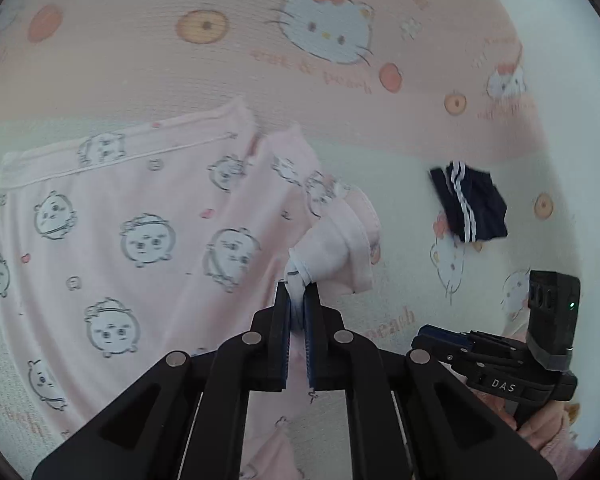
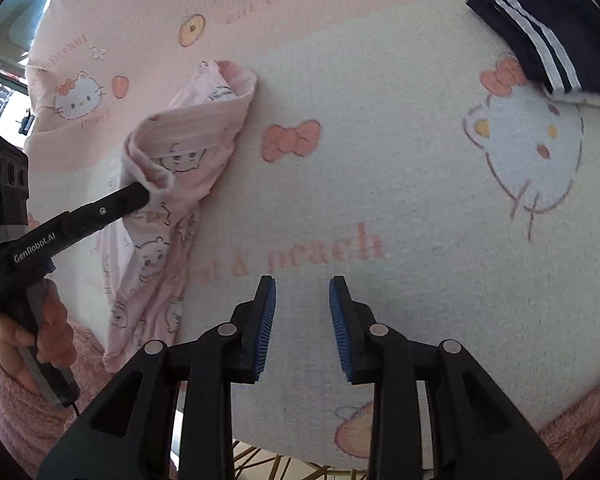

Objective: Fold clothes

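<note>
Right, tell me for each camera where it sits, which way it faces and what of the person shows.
Left wrist: on the left gripper, looking steeply down at the pink garment pinched in its jaws; right gripper and a pink sleeve at lower right.
Right wrist: on the right gripper, jaws apart over the blanket; left hand at left.
Shared: pink garment, blanket, folded navy garment.

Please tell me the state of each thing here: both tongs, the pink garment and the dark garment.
Left tongs: shut on a bunched edge of the pink garment.
Right tongs: open, nothing between them, over the blanket.
Pink garment: partly spread, one part lifted.
Dark garment: folded, lying apart.
</note>
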Action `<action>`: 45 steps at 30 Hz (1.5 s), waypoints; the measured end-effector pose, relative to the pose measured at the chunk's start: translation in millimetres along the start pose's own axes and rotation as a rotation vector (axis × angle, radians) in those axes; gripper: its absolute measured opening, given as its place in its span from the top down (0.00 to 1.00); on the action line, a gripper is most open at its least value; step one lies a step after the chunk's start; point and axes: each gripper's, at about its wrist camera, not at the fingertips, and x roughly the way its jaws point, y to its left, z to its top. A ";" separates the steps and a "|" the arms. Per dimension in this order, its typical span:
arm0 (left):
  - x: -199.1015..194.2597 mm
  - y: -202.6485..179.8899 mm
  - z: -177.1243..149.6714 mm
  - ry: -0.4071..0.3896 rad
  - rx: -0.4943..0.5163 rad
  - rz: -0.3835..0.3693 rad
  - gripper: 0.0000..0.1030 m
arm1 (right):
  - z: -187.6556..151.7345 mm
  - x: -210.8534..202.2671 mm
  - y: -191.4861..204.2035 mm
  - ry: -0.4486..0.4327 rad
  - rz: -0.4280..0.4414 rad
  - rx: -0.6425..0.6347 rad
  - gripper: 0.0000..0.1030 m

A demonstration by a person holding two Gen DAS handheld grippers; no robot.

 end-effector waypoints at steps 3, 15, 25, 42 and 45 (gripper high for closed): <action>-14.4 54.0 9.7 -0.007 -0.095 0.029 0.93 | 24.3 4.7 31.2 -0.006 -0.003 -0.088 0.71; -6.9 111.5 10.4 -0.059 -0.117 -0.021 0.46 | 97.3 79.9 120.3 0.021 -0.096 -0.251 0.71; 0.0 114.2 7.1 -0.064 -0.099 0.087 0.91 | 126.8 104.2 161.8 -0.058 -0.145 -0.336 0.71; -34.8 174.5 10.1 -0.065 -0.062 0.121 0.91 | 174.8 137.7 182.3 0.006 -0.106 -0.501 0.71; -26.8 176.7 10.8 -0.064 -0.069 0.132 0.91 | 166.0 160.2 181.6 0.054 -0.150 -0.562 0.71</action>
